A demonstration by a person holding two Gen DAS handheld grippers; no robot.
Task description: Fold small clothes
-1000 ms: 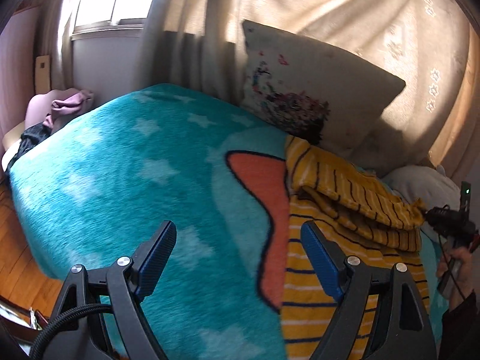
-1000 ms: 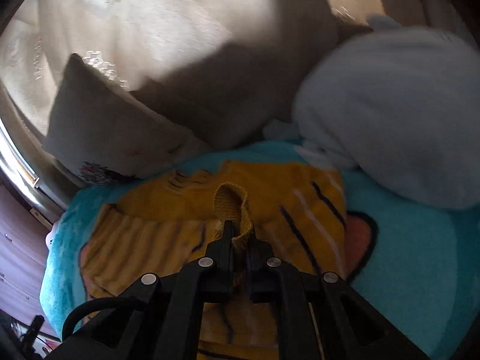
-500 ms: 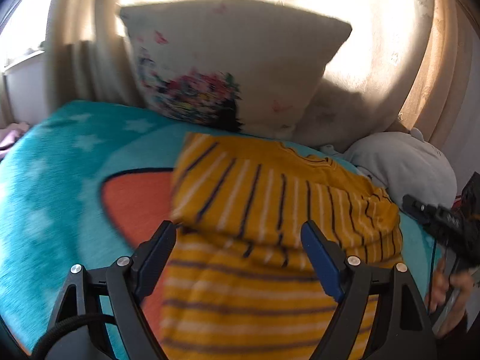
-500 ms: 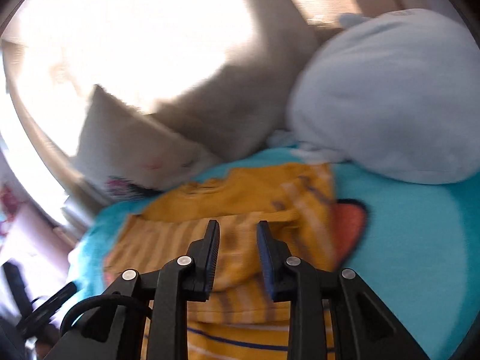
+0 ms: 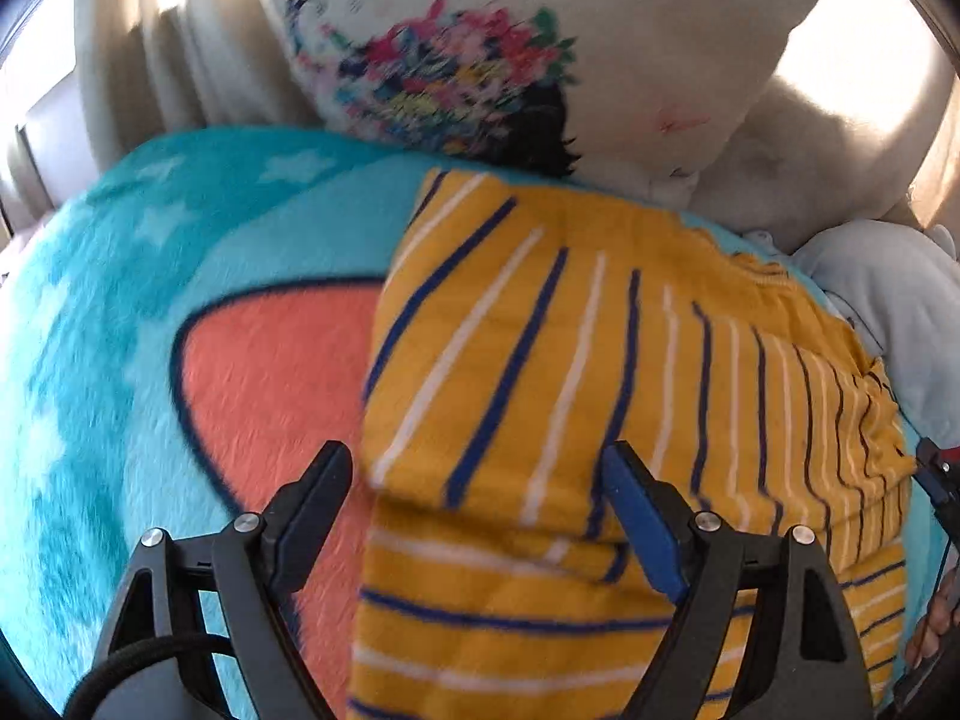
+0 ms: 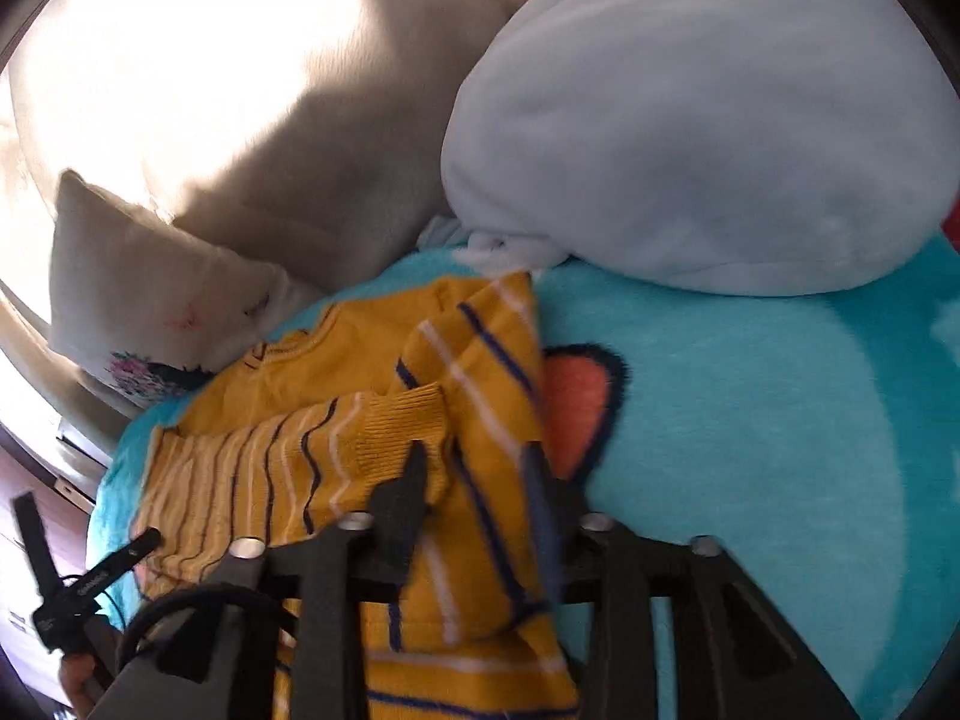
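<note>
A yellow top (image 5: 570, 360) with blue and white stripes lies on the teal blanket (image 5: 120, 330). One sleeve is folded across its body. My left gripper (image 5: 480, 480) hovers open and wide over the folded sleeve's left part, its fingers apart from the cloth. In the right wrist view the sleeve's ribbed cuff (image 6: 414, 420) lies flat on the yellow top (image 6: 480, 372). My right gripper (image 6: 474, 474) sits just behind the cuff. Its jaws are opening, the cloth lies under them, and the pads do not press it.
A white pillow (image 5: 540, 30) with a flower print leans on the curtain right behind the top. A pale blue plush cushion (image 6: 690, 138) lies at the top's right side. An orange patch (image 5: 270, 390) marks the blanket left of the top.
My right gripper has let go of the sleeve cuff and its jaws have parted; the cuff now lies on the top. My left gripper has swung from the bare blanket over to the top.
</note>
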